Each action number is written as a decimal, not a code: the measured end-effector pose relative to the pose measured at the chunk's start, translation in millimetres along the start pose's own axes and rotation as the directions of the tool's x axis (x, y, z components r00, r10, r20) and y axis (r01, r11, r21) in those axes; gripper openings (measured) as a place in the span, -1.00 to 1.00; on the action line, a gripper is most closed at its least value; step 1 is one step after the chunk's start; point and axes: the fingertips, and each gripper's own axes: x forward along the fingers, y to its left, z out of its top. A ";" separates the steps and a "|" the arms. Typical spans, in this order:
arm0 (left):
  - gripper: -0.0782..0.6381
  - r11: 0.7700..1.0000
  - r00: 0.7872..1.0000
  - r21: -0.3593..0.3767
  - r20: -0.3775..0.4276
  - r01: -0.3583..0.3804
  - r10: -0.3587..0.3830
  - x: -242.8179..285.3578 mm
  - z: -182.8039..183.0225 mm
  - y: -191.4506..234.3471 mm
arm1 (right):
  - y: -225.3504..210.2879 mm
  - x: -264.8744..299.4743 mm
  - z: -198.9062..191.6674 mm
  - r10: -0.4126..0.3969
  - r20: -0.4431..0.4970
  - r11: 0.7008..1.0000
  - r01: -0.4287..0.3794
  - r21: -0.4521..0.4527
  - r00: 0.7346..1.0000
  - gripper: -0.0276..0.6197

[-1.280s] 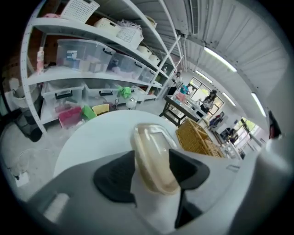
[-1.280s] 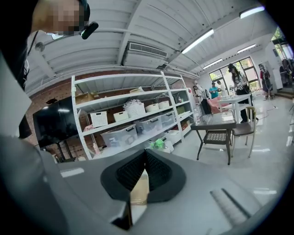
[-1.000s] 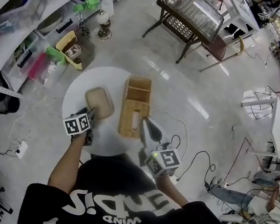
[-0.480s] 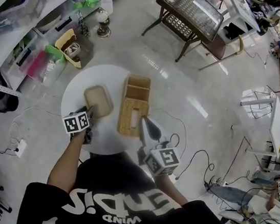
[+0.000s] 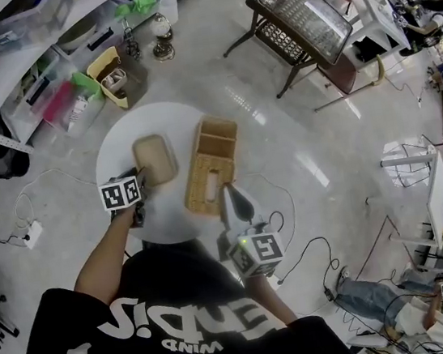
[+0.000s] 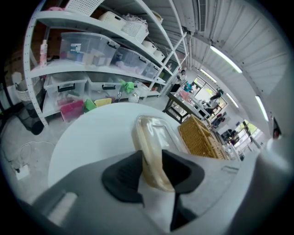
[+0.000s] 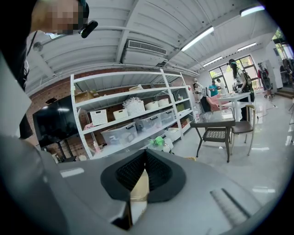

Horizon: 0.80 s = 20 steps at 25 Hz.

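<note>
left gripper view: left claw [image 6: 151, 157] clamped on near edge of a beige plastic lid [image 6: 158, 135], dark pads on both sides of the rim. lid tips up a bit at the gripped end, far end down on the round white counter [image 6: 92, 137]. wicker basket [image 6: 200, 137] just beside it on the right, not touching as far as i can see. shelves w/ clear bins [image 6: 92, 55] behind.

head view: lid [image 5: 154, 158] sits left-centre on the counter [image 5: 117, 158], basket [image 5: 212, 165] next to it, right claw [image 5: 229, 191] at the basket's near end.

right gripper view: right claw [image 7: 146, 158] w/ tips together. a pale strip [image 7: 139, 186] shows in the gap behind them, can't tell what it is.
</note>
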 end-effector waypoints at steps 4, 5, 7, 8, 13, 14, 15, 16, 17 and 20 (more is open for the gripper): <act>-0.44 1.000 1.000 -0.003 0.008 -0.006 0.006 -2.2 0.7 1.9 | 0.1 0.1 -2.8 0.004 0.003 1.000 -0.004 0.002 1.000 -0.91; -0.45 1.000 1.000 -0.005 0.010 -0.007 0.007 -2.9 1.2 2.1 | 0.2 0.3 -2.8 0.004 0.003 1.000 -0.004 0.006 1.000 -0.91; -0.45 1.000 1.000 -0.008 0.014 -0.010 0.010 -4.3 2.8 0.9 | -0.4 -0.5 -1.2 0.003 0.003 1.000 -0.003 0.007 1.000 -0.91; -0.46 1.000 1.000 -0.009 0.018 -0.011 0.011 -5.4 3.9 -0.2 | -0.9 -1.4 0.0 0.003 0.004 1.000 -0.003 0.006 1.000 -0.91; -0.52 0.999 0.999 -0.019 0.033 -0.027 0.027 -12.0 6.4 0.5 | 1.0 -6.0 1.1 0.012 0.007 1.000 -0.012 -0.002 1.000 -0.91; -0.53 0.999 0.999 -0.031 0.040 -0.023 0.024 -13.4 7.2 1.4 | 1.9 -6.4 1.0 0.012 0.007 1.000 -0.012 -0.003 1.000 -0.91; -0.54 0.999 0.999 -0.045 0.048 -0.014 0.017 -14.9 8.0 1.9 | 2.9 -6.9 0.9 0.012 0.007 1.000 -0.012 -0.004 1.000 -0.91; -0.55 0.998 0.998 -0.058 0.056 -0.004 0.007 -16.4 8.8 1.9 | 4.0 -7.4 0.8 0.011 0.007 1.000 -0.011 -0.003 1.000 -0.91; -0.57 0.998 0.998 -0.070 0.063 0.006 -0.001 -17.9 9.3 1.6 | 5.0 -8.1 0.6 0.011 0.006 1.000 -0.011 -0.003 1.000 -0.91; -0.61 0.996 0.997 -0.084 0.081 0.022 -0.015 -21.8 10.5 0.2 | 6.8 -10.0 0.3 0.011 0.004 1.000 -0.011 -0.003 1.000 -0.91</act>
